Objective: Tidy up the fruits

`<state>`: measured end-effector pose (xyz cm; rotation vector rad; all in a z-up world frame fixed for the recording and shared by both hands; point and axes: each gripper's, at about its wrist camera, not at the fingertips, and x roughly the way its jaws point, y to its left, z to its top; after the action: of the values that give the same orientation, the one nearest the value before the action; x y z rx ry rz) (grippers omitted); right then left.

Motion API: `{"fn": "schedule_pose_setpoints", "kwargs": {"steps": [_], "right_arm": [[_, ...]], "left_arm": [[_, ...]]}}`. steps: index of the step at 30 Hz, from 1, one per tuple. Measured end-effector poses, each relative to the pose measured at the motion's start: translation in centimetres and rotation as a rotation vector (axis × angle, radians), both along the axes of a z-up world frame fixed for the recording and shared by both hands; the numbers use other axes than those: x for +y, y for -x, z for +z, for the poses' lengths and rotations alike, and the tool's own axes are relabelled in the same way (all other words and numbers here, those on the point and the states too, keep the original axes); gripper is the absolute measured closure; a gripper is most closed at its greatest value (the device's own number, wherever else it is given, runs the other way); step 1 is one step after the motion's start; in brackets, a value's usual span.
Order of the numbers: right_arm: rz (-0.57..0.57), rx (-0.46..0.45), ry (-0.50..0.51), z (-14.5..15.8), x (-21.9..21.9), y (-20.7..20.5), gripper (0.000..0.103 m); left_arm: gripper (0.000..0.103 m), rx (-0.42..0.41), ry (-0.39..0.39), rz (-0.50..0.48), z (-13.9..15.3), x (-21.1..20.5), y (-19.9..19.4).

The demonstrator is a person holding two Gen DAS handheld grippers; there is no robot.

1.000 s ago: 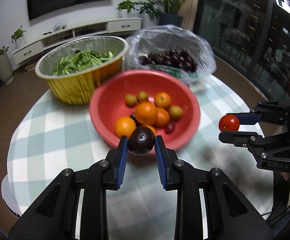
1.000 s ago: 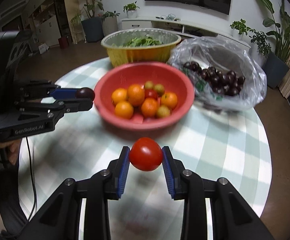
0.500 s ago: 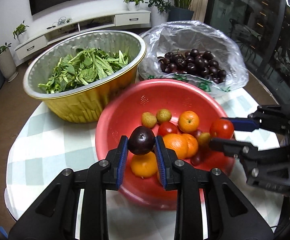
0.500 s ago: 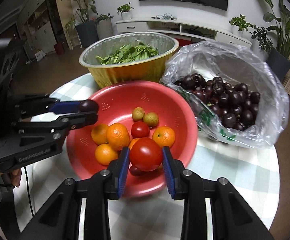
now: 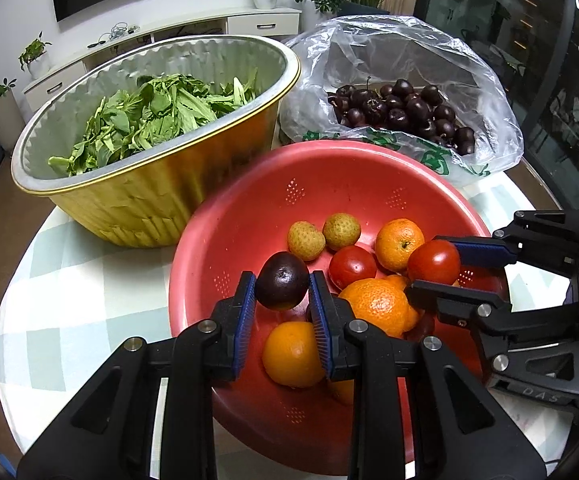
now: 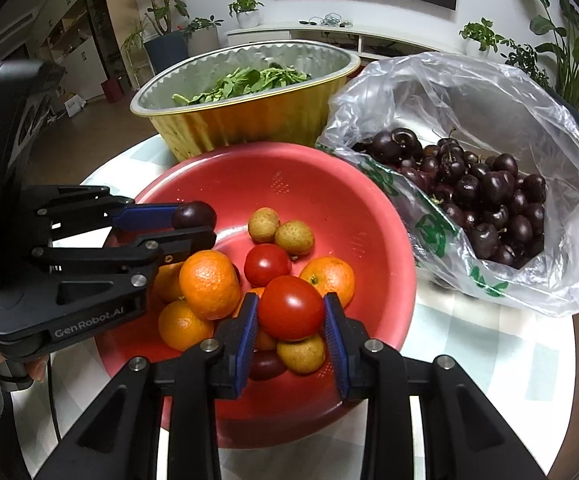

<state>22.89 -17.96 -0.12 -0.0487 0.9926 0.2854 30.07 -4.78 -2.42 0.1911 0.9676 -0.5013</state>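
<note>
My left gripper (image 5: 282, 280) is shut on a dark purple plum (image 5: 281, 281) and holds it over the left side of the red colander bowl (image 5: 329, 168). My right gripper (image 6: 290, 308) is shut on a red tomato (image 6: 290, 307) and holds it over the bowl's near right part. The bowl (image 6: 321, 184) holds several oranges (image 6: 209, 284), lychees (image 6: 294, 237) and another tomato (image 6: 267, 265). Each gripper shows in the other's view, the left one with the plum (image 6: 193, 216) and the right one with the tomato (image 5: 433, 262).
A gold foil basin of leafy greens (image 5: 157, 112) stands behind the bowl on the left. A clear plastic bag of dark cherries (image 5: 405, 108) lies behind on the right. All sit on a round table with a checked cloth (image 5: 73, 280).
Both grippers have moved forward with their fruit from above the tablecloth to over the red bowl. The bowl and back containers now look closer.
</note>
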Motion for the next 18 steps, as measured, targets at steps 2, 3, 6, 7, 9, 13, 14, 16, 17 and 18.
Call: {"fn": "schedule_pose_setpoints", "kwargs": {"steps": [2, 3, 6, 7, 9, 13, 14, 16, 17, 18], "right_arm": [[0.003, 0.001, 0.001, -0.1, 0.1, -0.2, 0.068], [0.005, 0.002, 0.001, -0.2, 0.2, -0.2, 0.068], [0.012, 0.002, 0.010, -0.3, 0.4, -0.4, 0.068], [0.017, 0.000, 0.015, -0.3, 0.5, -0.4, 0.067], [0.019, -0.004, 0.027, -0.3, 0.5, -0.3, 0.063], [0.022, -0.014, 0.042, -0.3, 0.6, -0.3, 0.059], [0.022, -0.014, 0.045, -0.3, 0.6, -0.3, 0.058], [0.022, -0.016, 0.045, -0.3, 0.6, -0.1, 0.057], [0.020, -0.018, 0.043, -0.2, 0.5, 0.0, 0.057], [0.020, -0.021, 0.042, -0.1, 0.4, 0.2, 0.057]], "left_arm": [[0.077, 0.002, -0.004, -0.003, 0.0, -0.1, -0.1], [0.077, 0.003, -0.005, -0.003, 0.0, -0.1, -0.2], [0.077, 0.002, -0.004, 0.000, 0.1, 0.0, -0.2], [0.076, 0.000, -0.006, 0.000, 0.1, 0.0, -0.2], [0.073, -0.008, -0.013, 0.003, 0.2, -0.1, -0.1], [0.070, -0.006, -0.012, 0.007, 0.4, 0.1, 0.2], [0.070, -0.007, -0.013, 0.005, 0.4, 0.2, 0.3], [0.068, -0.009, -0.014, 0.004, 0.6, 0.2, 0.7], [0.063, -0.013, -0.010, 0.005, 0.8, 0.3, 1.0], [0.050, -0.023, -0.012, 0.010, 1.1, 0.4, 1.4]]}}
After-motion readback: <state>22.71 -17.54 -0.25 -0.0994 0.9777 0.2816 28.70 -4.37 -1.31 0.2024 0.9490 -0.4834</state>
